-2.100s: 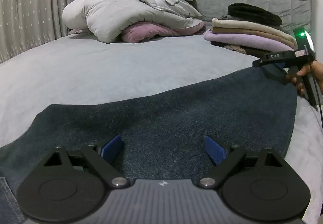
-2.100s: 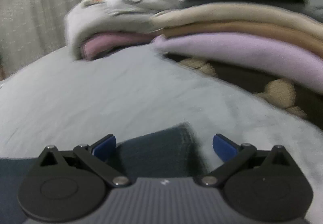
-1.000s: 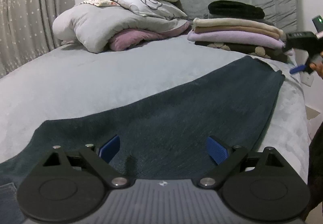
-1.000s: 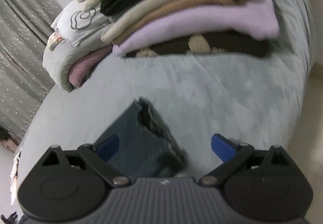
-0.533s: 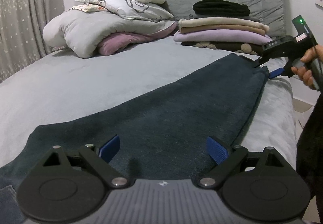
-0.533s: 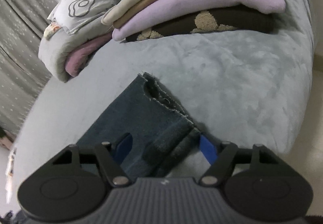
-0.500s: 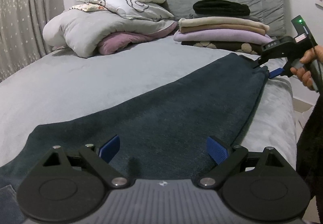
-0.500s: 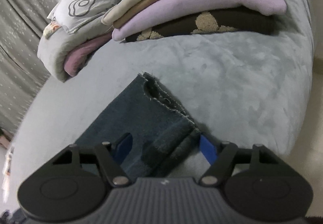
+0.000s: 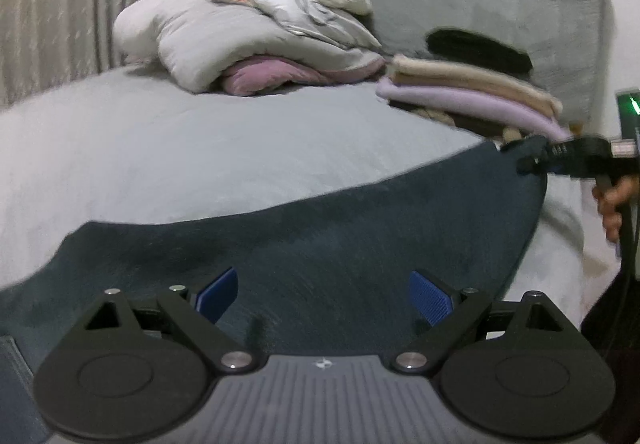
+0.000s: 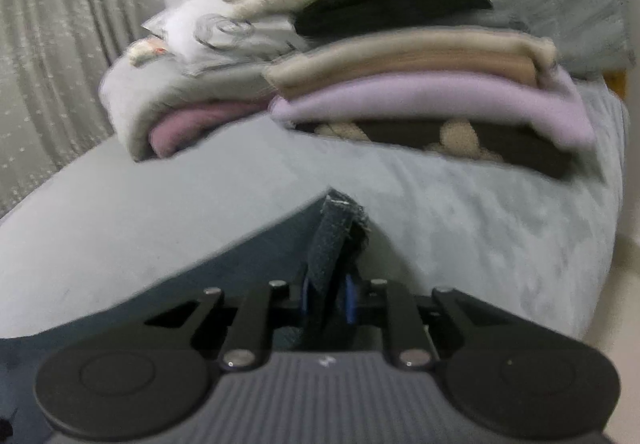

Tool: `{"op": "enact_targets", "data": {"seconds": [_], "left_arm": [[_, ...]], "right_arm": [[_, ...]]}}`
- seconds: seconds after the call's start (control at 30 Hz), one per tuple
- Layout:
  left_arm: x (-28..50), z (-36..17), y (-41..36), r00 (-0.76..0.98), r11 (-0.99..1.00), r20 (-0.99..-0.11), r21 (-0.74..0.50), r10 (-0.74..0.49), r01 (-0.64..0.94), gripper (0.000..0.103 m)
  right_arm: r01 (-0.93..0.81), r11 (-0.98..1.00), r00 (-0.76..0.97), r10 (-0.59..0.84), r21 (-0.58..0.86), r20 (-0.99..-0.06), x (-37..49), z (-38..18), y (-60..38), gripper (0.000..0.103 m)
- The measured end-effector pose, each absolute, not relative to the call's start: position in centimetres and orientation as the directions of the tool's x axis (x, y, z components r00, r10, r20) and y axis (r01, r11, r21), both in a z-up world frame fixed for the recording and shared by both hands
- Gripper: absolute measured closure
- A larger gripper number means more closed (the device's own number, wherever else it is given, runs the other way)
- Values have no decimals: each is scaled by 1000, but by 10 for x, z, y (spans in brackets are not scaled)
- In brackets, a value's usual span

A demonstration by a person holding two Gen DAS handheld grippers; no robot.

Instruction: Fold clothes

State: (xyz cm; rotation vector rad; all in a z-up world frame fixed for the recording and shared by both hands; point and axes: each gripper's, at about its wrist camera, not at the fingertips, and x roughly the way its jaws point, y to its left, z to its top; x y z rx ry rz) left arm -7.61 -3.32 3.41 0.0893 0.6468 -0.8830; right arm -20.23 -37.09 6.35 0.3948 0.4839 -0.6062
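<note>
A grey bed (image 9: 208,148) carries everything. At its head end lie bundled bedding (image 9: 224,40) and, nearer the right edge, a stack (image 10: 432,88) of folded clothes. A dark blue garment (image 9: 320,240) is spread along the near edge, reaching toward the right edge. The left gripper (image 9: 326,294) hovers over the garment's near part, its blue pads (image 9: 218,292) wide apart with only flat cloth below them. The right gripper (image 10: 328,298) is closing, the garment's frayed far corner (image 10: 340,220) pinched between its pads and raised off the bed.
</note>
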Motion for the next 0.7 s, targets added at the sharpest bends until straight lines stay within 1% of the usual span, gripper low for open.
{"op": "enact_targets", "data": {"seconds": [0.17, 0.23, 0.33, 0.43, 0.57, 0.7], "left_arm": [[-54, 37, -10, 410, 636, -526, -374, -745, 675, 11], [-47, 37, -2, 391, 623, -509, -442, -767, 645, 11], [-34, 33, 14, 354, 582, -466, -581, -811, 569, 11], [-21, 25, 28, 336, 550, -436, -679, -835, 485, 11], [-10, 9, 39, 319, 513, -411, -764, -854, 391, 11], [-5, -6, 39, 286, 475, -393, -816, -874, 329, 10]], "right_arm": [[490, 861, 805, -387, 137, -449, -191, 94, -329, 89], [416, 904, 838, -338, 101, -428, -183, 104, -307, 89], [292, 956, 877, -254, 34, -408, -171, 115, -269, 89], [200, 979, 891, -195, -33, -410, -160, 115, -240, 89], [68, 988, 890, -124, -141, -438, -144, 106, -200, 89], [-53, 970, 870, -72, -237, -488, -131, 86, -165, 89]]}}
